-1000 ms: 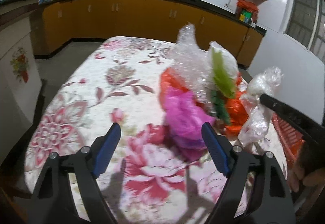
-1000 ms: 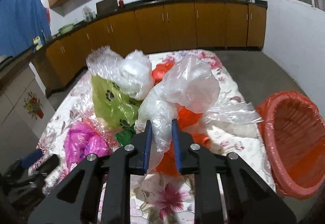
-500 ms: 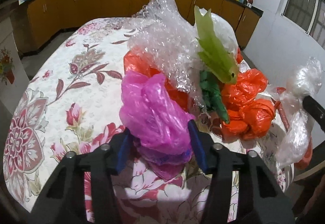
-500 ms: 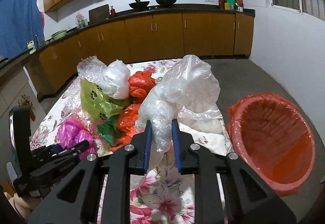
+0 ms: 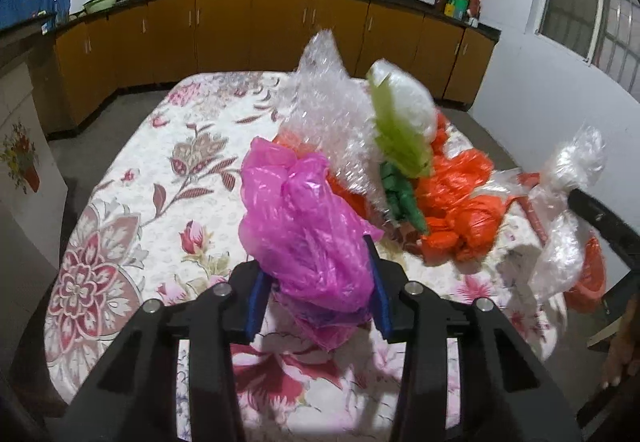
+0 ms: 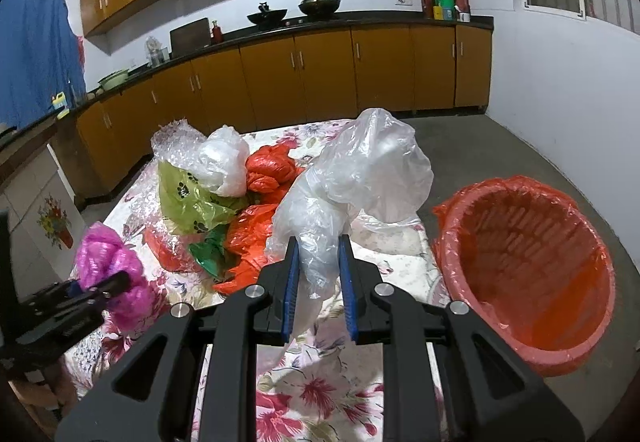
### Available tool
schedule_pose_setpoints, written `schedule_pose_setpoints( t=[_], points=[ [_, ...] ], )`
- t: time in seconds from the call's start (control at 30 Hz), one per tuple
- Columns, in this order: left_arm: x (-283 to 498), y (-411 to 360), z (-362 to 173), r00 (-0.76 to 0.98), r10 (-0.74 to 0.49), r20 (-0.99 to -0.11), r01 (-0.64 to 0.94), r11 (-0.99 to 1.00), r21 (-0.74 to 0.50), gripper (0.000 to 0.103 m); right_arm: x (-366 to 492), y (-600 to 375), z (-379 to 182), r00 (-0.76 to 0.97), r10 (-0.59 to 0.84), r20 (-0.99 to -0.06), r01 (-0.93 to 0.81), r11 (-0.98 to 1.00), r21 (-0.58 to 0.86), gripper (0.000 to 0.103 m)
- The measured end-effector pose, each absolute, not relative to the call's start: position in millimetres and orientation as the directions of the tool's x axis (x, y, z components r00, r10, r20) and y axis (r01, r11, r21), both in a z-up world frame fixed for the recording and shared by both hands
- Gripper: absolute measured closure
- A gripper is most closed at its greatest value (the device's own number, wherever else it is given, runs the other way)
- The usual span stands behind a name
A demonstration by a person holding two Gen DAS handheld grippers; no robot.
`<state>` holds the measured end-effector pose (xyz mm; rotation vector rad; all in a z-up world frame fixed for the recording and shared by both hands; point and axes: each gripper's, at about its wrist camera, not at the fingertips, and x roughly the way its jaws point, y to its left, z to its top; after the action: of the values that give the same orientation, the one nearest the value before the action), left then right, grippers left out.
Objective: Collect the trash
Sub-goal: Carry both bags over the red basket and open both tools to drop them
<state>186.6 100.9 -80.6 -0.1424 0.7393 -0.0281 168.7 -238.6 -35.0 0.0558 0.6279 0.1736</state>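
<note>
My left gripper is shut on a crumpled pink plastic bag and holds it above the floral table; the bag also shows in the right wrist view. My right gripper is shut on a clear plastic bag, held up above the table's right side; the bag also shows in the left wrist view. A pile of trash lies on the table: bubble wrap, a lime green bag, a white bag, a dark green bag and orange bags.
An orange basket lined with an orange bag stands on the floor right of the table. Brown kitchen cabinets with pots on the counter run along the back wall. A white wall is at the right.
My left gripper closed around the pink bag and lifted it off the table. My right gripper rose and pulled back with the clear bag, keeping its grip.
</note>
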Motion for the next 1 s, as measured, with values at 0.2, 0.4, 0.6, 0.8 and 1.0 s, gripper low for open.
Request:
schedule_pose_setpoints(
  t=[0.2, 0.4, 0.6, 0.8, 1.0],
  points=[
    [178.7, 74.1, -47.8, 0.767, -0.150, -0.624, 0.064, 0.985, -0.157, 0.061, 155.7, -260.5, -24.8, 0.820, 0.132, -0.557, -0.095, 0.991, 0.094, 0.083],
    [185.6, 26.6, -24.6, 0.767, -0.261, -0.587, 0.197, 0.965, -0.171, 0.061, 143.8, -295.5, -14.8, 0.847, 0.053, -0.528, -0.024, 0.998, 0.062, 0.083],
    [206.5, -43.2, -17.9, 0.704, -0.404, -0.585, 0.369, 0.911, -0.186, 0.061, 140.6, -352.4, -10.5, 0.851, -0.050, -0.523, 0.105, 0.991, 0.077, 0.083],
    [228.7, -102.5, -25.0, 0.632, -0.484, -0.605, 0.478, 0.858, -0.188, 0.061, 142.9, -400.9, -9.8, 0.844, -0.124, -0.522, 0.204, 0.974, 0.098, 0.083],
    [251.9, -156.7, -34.5, 0.563, -0.532, -0.633, 0.552, 0.812, -0.191, 0.061, 148.4, -434.8, -13.3, 0.833, -0.170, -0.527, 0.274, 0.954, 0.125, 0.083]
  ],
)
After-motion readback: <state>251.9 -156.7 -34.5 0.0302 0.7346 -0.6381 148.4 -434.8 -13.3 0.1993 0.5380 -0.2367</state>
